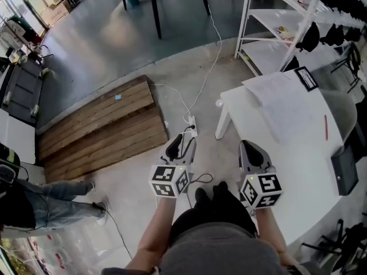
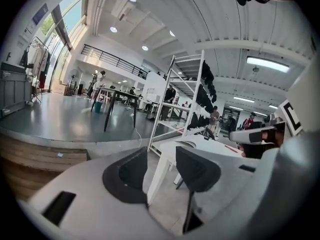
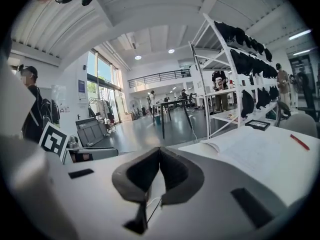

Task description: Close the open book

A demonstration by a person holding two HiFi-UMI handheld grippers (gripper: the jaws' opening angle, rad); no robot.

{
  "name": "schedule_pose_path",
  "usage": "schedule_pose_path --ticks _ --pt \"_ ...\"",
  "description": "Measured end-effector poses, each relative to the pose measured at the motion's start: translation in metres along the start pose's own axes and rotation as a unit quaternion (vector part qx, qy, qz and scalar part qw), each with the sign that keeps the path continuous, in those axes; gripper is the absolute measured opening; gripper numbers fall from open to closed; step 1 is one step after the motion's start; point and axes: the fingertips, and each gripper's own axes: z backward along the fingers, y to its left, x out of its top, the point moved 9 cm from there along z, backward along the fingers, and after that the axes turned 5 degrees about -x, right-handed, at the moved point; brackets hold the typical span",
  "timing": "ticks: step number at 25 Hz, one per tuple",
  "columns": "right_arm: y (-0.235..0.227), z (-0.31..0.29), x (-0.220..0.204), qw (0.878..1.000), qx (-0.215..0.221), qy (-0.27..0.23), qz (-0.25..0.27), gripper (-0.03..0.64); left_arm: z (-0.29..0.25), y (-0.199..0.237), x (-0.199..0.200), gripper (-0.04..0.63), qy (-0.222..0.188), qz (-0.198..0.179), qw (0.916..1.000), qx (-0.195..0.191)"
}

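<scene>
The open book (image 1: 281, 103) lies flat with its white pages up on the far part of the white table (image 1: 298, 171); in the right gripper view the book (image 3: 252, 146) is ahead and to the right. My left gripper (image 1: 184, 139) hangs over the floor, left of the table, with jaws open and nothing between them (image 2: 160, 173). My right gripper (image 1: 250, 149) is over the table's near left edge, short of the book. Its pads meet at the tips and hold nothing (image 3: 159, 159).
A red pen (image 1: 325, 127), a black tablet (image 1: 344, 168) and a small framed card (image 1: 305, 78) also lie on the table. A wooden pallet (image 1: 100, 128) and a power strip (image 1: 191, 125) with cables are on the floor. White shelving (image 1: 275, 22) stands behind. A person (image 1: 40, 202) stands at the left.
</scene>
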Motion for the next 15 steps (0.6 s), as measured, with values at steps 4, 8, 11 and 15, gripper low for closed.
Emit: schedule_pose_path --ticks 4,8,11,15 --pt "-0.029 -0.005 0.006 0.999 -0.037 -0.010 -0.015 0.003 -0.042 -0.008 0.006 0.167 0.012 0.001 0.9993 -0.036" --pt "-0.062 -0.011 0.014 0.997 -0.071 -0.019 -0.031 0.003 -0.086 -0.022 0.014 0.167 0.023 0.003 0.9972 -0.071" --pt "-0.081 -0.011 0.021 0.994 -0.093 -0.027 -0.041 0.003 -0.113 -0.033 0.023 0.167 0.030 -0.006 0.9950 -0.095" --pt "-0.111 -0.006 0.024 0.991 -0.119 -0.034 -0.056 0.005 -0.149 -0.053 0.029 0.167 0.041 -0.009 0.9916 -0.122"
